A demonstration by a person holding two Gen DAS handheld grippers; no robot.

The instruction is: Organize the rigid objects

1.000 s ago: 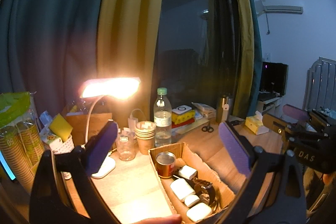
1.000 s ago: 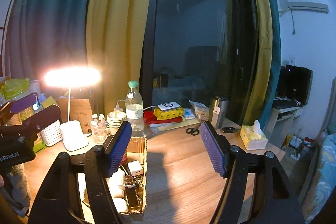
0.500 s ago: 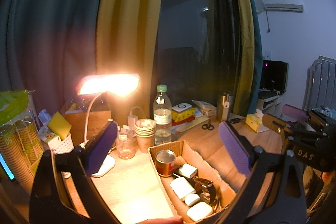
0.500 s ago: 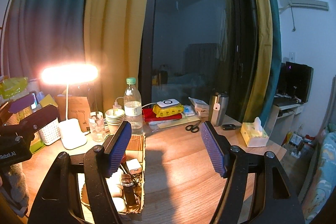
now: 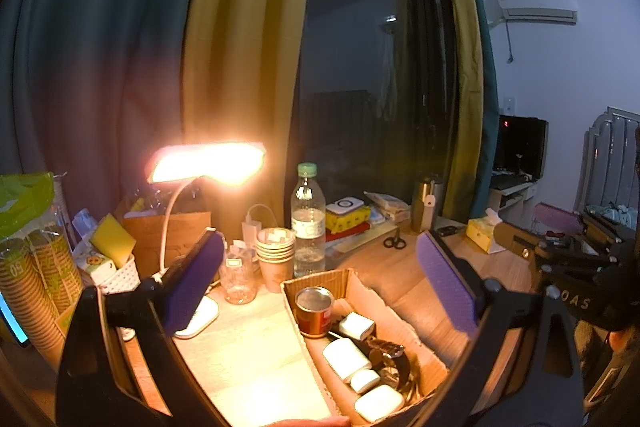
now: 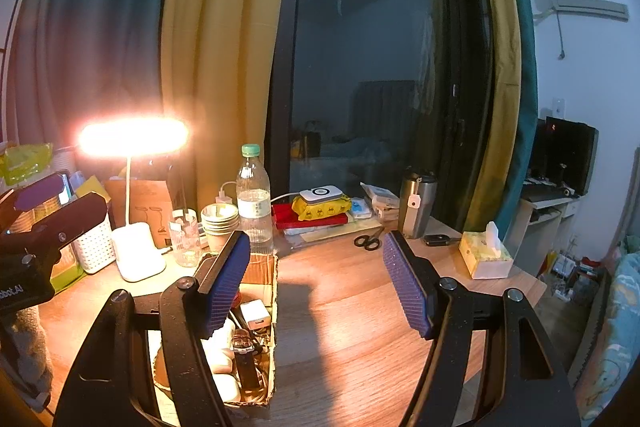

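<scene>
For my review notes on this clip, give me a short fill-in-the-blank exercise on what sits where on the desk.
1. The red can stands inside the ____ box.
2. The water bottle has a ____ cap.
3. Black ____ lie on the desk between the metal tumbler and the bottle.
4. Both the left gripper and the right gripper are open and hold ____.

Missing words: cardboard; green; scissors; nothing
</scene>
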